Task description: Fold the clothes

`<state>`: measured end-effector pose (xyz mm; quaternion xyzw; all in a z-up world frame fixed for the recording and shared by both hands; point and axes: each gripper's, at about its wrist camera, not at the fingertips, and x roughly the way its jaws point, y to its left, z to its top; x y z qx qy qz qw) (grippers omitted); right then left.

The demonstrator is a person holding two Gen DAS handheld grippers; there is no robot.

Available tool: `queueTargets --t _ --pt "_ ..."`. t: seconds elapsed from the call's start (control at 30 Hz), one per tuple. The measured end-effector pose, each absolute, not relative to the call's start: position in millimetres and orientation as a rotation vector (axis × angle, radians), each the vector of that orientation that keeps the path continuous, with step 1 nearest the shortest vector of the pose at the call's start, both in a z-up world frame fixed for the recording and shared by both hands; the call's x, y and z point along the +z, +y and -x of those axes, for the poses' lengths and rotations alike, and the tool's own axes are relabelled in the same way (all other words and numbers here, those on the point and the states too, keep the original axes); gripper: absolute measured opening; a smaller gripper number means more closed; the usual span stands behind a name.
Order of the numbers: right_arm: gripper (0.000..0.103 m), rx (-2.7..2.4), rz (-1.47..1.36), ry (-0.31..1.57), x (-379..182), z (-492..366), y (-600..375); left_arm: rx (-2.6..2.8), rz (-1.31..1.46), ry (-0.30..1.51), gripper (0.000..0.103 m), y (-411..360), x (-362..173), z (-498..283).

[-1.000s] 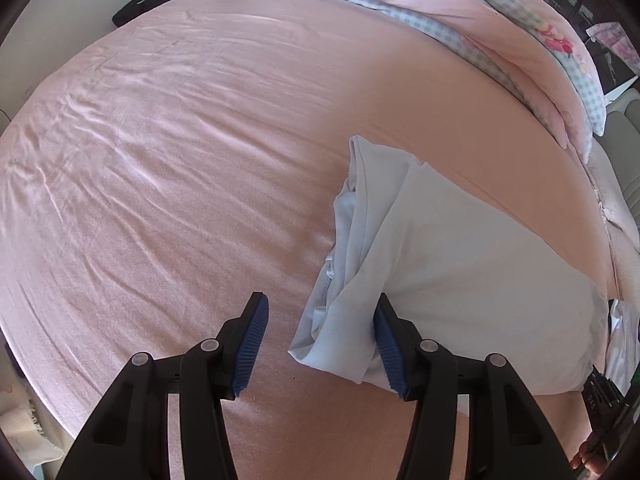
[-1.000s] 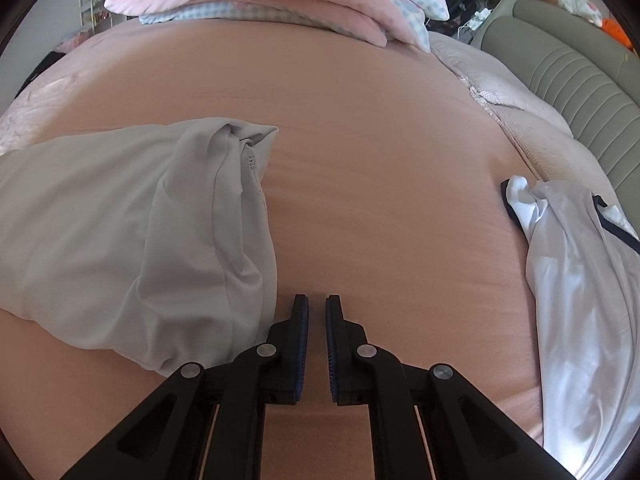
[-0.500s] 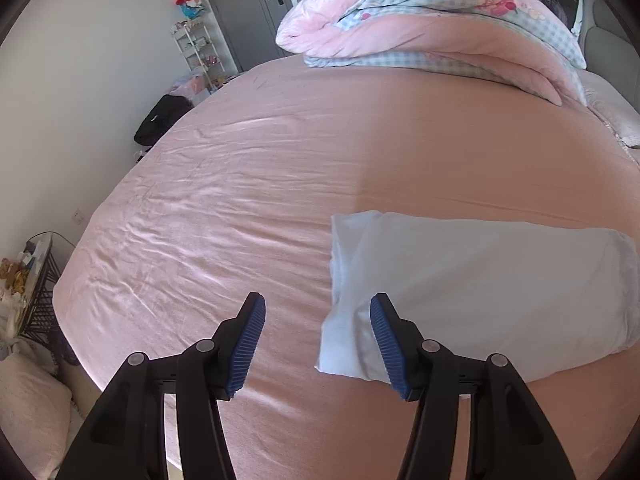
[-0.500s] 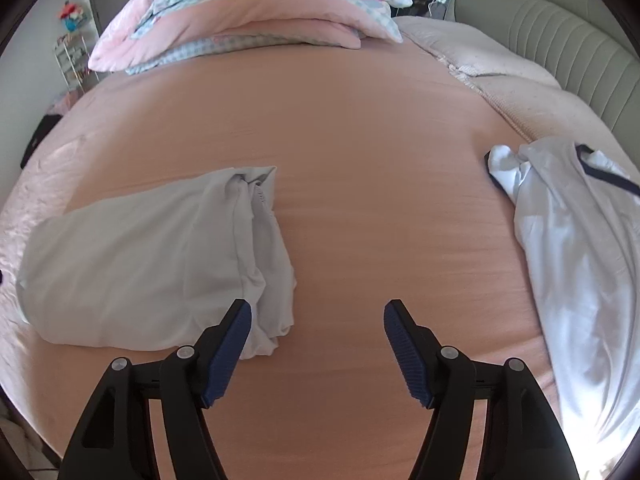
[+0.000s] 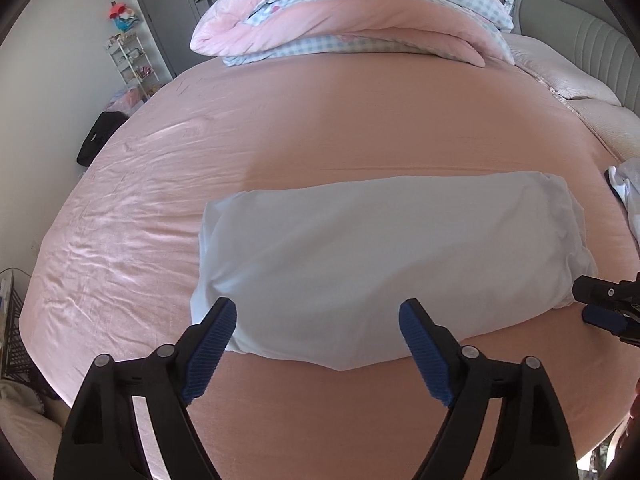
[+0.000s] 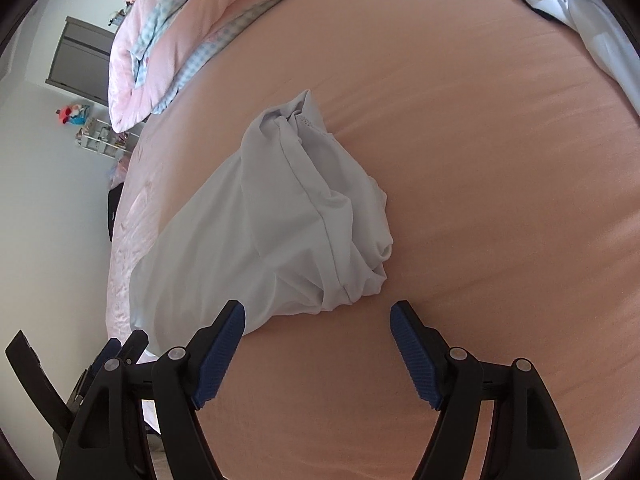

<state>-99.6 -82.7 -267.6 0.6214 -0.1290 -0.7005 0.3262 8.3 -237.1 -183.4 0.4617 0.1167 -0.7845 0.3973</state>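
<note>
A pale blue garment point(image 5: 380, 260) lies folded into a long band across the pink bed sheet point(image 5: 360, 120). My left gripper point(image 5: 317, 306) hovers at its near left edge. Its jaws are opening, and the cloth's edge sits between the blue pads without touching them. In the right wrist view the bunched end of the garment point(image 6: 280, 232) lies just ahead of my right gripper point(image 6: 318, 306). That gripper's jaws stand wide apart over bare sheet, with the left pad close to the cloth's edge. A white garment with dark trim point(image 6: 592, 20) lies at the far right.
A folded pink and blue-checked duvet point(image 5: 352, 12) is piled at the far side of the bed. A grey padded headboard point(image 5: 580, 48) and pillows run along the right. A small shelf point(image 5: 128, 60) and a black bag point(image 5: 100, 136) stand past the left edge.
The right jaws went from shut to wide open, and that gripper rolled. The left gripper swung round to face the garment's long side, let go of its corner, and its jaws spread wider.
</note>
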Motion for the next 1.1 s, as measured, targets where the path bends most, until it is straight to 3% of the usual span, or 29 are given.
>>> queueTargets --t 0.4,0.67,0.8,1.1 --pt "0.075 -1.75 -1.685 -0.645 -281.1 98.2 -65.8 -2.085 -1.288 0.211 0.089 -194.4 -206.2 25.7" --pt "0.088 -1.673 -1.62 -0.933 -298.4 109.4 -65.6 -2.124 -1.339 0.094 0.089 -165.7 -220.7 47.8" --pt "0.088 -1.634 -1.6 -1.027 -304.9 118.3 -66.7 -2.168 -1.327 0.012 0.089 -147.1 -217.9 52.9" --pt "0.094 -1.547 -1.643 -0.992 -310.8 135.3 -74.7 -2.254 -1.322 -0.141 0.089 -125.5 -222.8 74.7"
